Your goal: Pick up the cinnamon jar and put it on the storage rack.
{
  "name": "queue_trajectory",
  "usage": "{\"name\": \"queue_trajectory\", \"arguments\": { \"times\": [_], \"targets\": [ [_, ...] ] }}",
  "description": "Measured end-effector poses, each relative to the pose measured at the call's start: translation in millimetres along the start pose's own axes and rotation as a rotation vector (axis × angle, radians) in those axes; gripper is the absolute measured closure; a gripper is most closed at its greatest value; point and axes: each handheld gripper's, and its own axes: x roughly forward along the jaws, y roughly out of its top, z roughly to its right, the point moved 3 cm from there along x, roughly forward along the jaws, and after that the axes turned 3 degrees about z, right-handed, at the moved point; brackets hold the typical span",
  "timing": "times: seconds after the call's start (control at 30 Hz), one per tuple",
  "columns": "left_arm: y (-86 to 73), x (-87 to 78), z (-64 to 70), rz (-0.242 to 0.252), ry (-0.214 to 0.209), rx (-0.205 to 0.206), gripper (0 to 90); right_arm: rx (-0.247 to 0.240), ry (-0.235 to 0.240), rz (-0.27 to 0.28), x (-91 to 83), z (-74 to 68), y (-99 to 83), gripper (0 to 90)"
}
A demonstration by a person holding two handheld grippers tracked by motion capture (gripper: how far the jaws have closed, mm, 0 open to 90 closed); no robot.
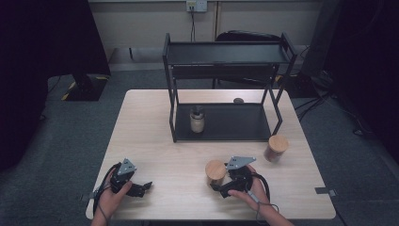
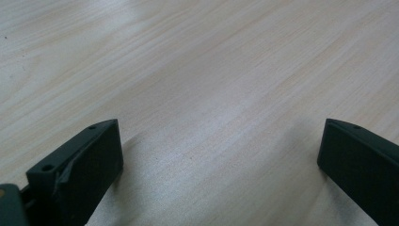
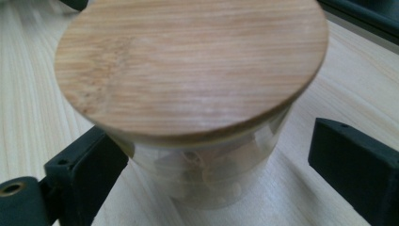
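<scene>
Jar (image 3: pixel 197 117) between the spread jaws of the right gripper (image 1: pixel 221 187) — one jaw touching its glass wall, the other standing apart. Clear glass, round bamboo lid, pale contents too blurred to tell. Left gripper (image 1: pixel 143 187) jaws wide open over bare table (image 2: pixel 202 94). Three jars counted: this one, a second bamboo-lidded jar (image 1: pixel 275 148) beyond, a dark-lidded jar (image 1: pixel 197 119) on the black rack (image 1: pixel 226 54)'s lower shelf.

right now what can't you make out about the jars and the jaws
- Near jar: contents blurred behind glass in the right gripper view; whether the left jaw touches it is hidden under the bamboo lid.
- Shelf jar: too small in the high view to identify contents.
- Left gripper: jaw tips cut off by the bottom edge.
</scene>
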Motion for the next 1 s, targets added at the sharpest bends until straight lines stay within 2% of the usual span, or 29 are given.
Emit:
{"name": "queue_trajectory", "arguments": {
  "times": [0.27,0.53,1.0],
  "targets": [
    [0.0,0.0,0.0,0.000,0.000,0.000,0.1,-0.024,0.013,0.027,5.6,-4.2,2.4,15.2],
    [0.0,0.0,0.0,0.000,-0.001,0.000,0.1,-0.029,0.025,0.056,8.9,-6.4,4.4,22.2],
    [-0.1,-0.1,-0.1,0.000,-0.001,0.001,0.1,-0.059,0.006,0.060,7.6,-5.9,6.6,24.7]
  ]
}}
